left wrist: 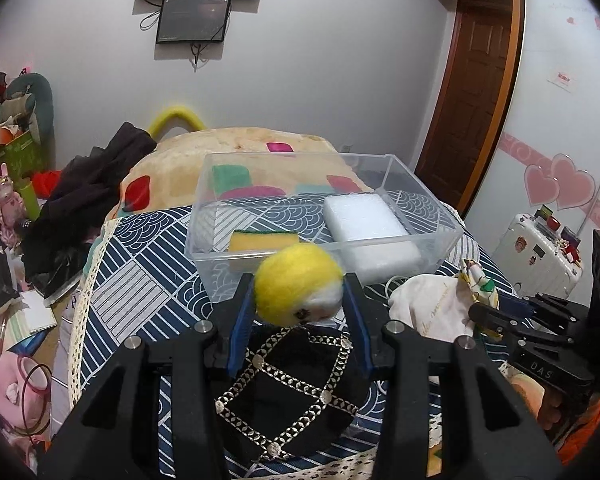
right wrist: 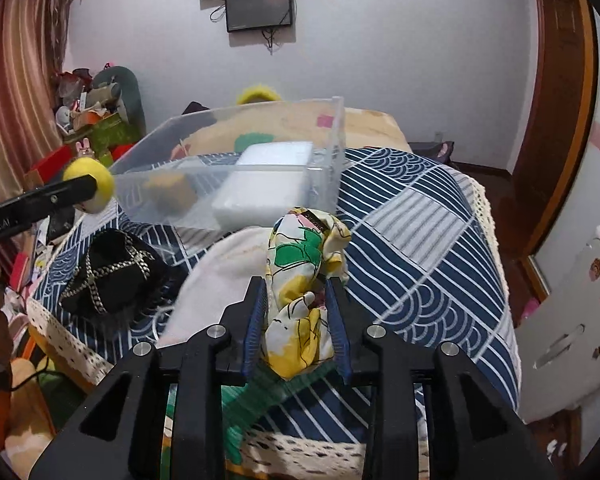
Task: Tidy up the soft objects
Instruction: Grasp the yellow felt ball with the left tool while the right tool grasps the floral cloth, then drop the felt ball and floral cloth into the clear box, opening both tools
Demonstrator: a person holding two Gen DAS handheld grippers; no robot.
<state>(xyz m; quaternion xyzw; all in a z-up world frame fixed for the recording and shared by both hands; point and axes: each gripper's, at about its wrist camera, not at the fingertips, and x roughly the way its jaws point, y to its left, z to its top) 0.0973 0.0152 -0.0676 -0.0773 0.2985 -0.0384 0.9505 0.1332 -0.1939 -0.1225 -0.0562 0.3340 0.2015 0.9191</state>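
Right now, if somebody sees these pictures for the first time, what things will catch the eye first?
First, the yellow and white felt ball squeezed in the left claw, just in front of the clear plastic bin. Next, the floral fabric pouch pinched in the right claw, over the blue patterned cover. Inside the bin lie a white foam block and a yellow sponge.

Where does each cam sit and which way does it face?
Left wrist: behind the left gripper, facing the clear plastic bin over the round yellow-and-white felt ball it clamps; the right gripper shows at right.
Right wrist: behind the right gripper, facing the bin from its right, shut on the floral fabric bundle; the left gripper shows at left.
Shared: bin, ball, bundle, black chain-trimmed pouch, patterned blue cloth.
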